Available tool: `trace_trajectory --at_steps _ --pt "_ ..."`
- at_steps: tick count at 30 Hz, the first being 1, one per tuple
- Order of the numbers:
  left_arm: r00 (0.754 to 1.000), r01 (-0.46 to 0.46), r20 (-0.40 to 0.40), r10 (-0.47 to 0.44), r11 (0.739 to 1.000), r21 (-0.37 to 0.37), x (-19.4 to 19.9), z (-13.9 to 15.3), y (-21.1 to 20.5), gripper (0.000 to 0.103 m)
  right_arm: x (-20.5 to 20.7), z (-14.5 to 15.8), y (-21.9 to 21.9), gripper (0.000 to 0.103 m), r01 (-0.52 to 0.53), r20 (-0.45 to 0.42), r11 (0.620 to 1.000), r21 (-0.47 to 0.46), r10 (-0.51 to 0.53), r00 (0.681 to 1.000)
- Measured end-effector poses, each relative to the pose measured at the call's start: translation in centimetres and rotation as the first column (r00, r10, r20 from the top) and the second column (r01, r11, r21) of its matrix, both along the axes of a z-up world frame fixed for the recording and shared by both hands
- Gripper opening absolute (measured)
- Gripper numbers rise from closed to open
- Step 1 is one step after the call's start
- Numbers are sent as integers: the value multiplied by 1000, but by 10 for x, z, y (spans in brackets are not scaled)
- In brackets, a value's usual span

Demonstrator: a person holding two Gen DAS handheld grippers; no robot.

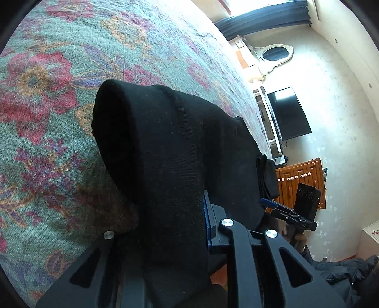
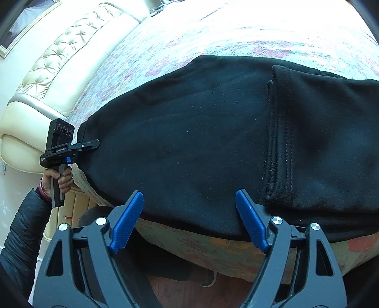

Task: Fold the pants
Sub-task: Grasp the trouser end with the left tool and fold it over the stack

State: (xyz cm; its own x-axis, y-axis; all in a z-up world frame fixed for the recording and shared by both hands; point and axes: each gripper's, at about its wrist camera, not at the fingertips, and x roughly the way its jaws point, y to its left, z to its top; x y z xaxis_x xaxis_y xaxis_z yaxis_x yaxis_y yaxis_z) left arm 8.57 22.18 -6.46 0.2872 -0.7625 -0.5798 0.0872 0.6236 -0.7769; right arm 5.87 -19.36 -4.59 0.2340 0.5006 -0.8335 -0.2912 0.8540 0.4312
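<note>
A bed with a floral bedspread (image 1: 47,99) fills most of both views, and across its near edge lie the black pants (image 2: 189,132), spread flat with a stitched hem or waistband (image 2: 281,132) running across them on the right side of the right wrist view. Behind the bed stands a cream tufted headboard (image 2: 61,52), with a framed picture (image 2: 26,21) on the wall above it. In the left wrist view the far wall carries a dark television (image 1: 290,113), an oval mirror in a white frame (image 1: 276,53) and a dark curtain (image 1: 265,16) at the window, with a wooden chest of drawers (image 1: 300,177) below. The left gripper (image 2: 94,143), held by a hand (image 2: 59,180) in a dark padded sleeve (image 2: 23,232), is pinched onto the left end of the pants; from its own camera the bunched black cloth covers the pads and blocks most of the foreground. The right gripper (image 2: 189,220) hovers at the near edge of the pants, its blue pads (image 2: 128,222) spread wide with nothing between them.
</note>
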Motion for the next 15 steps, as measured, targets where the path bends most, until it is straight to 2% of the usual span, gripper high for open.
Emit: trace_trajectory --at_steps 2,8,10,12,15 --pt "1000 -12 29 12 1000 6 -2 16 -6 16 2 0 -4 81 6 1 1000 2 -6 1000" --pt "993 -24 116 29 999 -47 -3 77 -42 16 2 4 -21 81 45 -17 997 60 -44 999" --pt "989 -6 145 10 1000 -30 0 99 -67 16 -1 8 -24 81 54 -13 996 73 -54 998" --pt "985 14 172 -17 1000 19 5 118 -98 16 -5 13 -27 81 48 -4 995 87 -48 999" --pt "979 54 194 -62 997 47 14 137 -142 16 -11 24 -32 81 38 8 993 111 -39 999"
